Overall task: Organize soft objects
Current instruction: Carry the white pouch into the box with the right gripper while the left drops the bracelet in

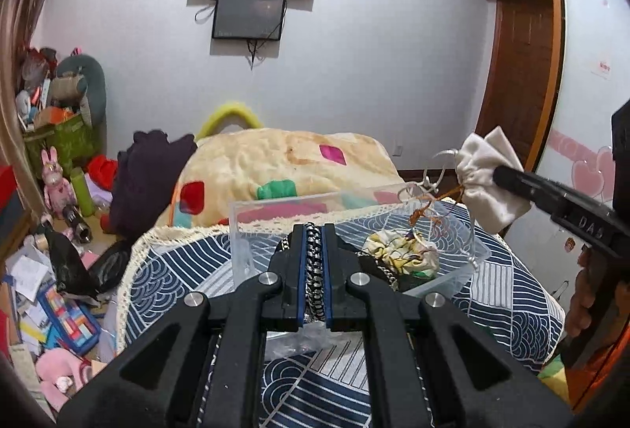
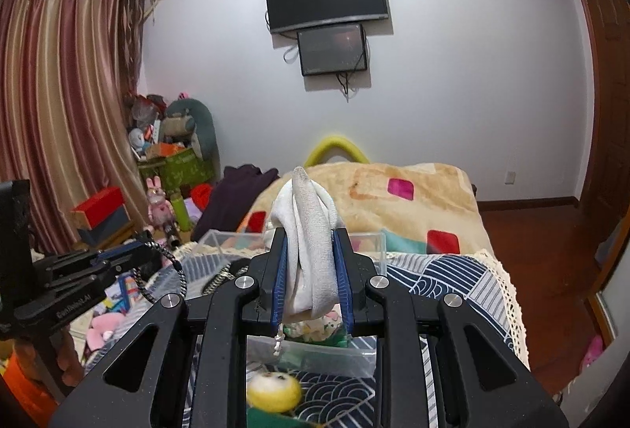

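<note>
Here, a black-and-white braided cord (image 1: pixel 314 262) is clamped between the narrow-set fingers of the left gripper (image 1: pixel 314 231), held just above the near wall of a clear plastic box (image 1: pixel 478 251). The box is set on the blue-and-white patterned bed cover (image 1: pixel 508 290), towards the near end of the bed. Inside the box, a crumpled yellow-and-white floral cloth (image 1: pixel 401 254) is seen. A cream drawstring pouch (image 1: pixel 490 178) is pinched by the right gripper (image 2: pixel 314 243), its fingers closed on the fabric, and is held in the air over the box's far right corner, with its strings (image 1: pixel 429 203) dangling at the rim. A yellow round plush (image 2: pixel 274 392) lies on the cover near the box, seen only in the right wrist view. Beyond the box, the bed is covered by a beige blanket (image 1: pixel 275 160) with coloured patches.
</note>
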A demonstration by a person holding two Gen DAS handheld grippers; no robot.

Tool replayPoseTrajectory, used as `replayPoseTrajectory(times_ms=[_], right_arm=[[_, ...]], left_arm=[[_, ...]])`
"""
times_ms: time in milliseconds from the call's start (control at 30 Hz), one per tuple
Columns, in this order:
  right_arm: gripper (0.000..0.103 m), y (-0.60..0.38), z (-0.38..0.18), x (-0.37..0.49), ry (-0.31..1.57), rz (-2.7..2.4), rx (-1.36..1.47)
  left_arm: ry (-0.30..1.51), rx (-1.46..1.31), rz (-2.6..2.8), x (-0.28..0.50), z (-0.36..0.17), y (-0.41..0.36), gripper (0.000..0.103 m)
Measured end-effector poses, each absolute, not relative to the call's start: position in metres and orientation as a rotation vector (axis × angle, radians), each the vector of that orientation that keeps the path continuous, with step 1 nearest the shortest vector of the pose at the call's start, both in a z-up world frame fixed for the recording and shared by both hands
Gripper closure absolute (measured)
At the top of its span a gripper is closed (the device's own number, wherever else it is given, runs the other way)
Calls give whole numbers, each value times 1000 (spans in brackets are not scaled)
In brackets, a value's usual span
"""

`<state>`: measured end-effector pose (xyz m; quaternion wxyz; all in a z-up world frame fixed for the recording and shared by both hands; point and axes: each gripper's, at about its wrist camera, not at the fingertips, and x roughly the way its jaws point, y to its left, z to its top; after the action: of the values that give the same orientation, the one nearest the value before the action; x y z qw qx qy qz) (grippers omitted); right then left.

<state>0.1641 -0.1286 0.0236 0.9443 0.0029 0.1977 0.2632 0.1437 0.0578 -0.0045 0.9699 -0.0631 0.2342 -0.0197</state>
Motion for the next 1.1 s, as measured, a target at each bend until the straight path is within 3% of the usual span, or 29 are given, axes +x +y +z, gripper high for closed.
replayPoseTrajectory(times_ms=[333,733,833,967,1100], right_arm=[[83,-119,-17,191,537,508,-38],[80,-106,-39,196,600,502,-130],[79,-106,-37,194,601,493,-140],[63,-106,-37,193,615,482,-149],[54,-110,-34,188,609,472,-147]], left_arm=[[600,-106,-40,178,-46,53,97],[643,-62,-51,183,-60,44,97],[640,-48,-38,179,-59,43,92],[641,-71,-29,174,-57,47,74],[641,-80,-30,169,-54,49,70]])
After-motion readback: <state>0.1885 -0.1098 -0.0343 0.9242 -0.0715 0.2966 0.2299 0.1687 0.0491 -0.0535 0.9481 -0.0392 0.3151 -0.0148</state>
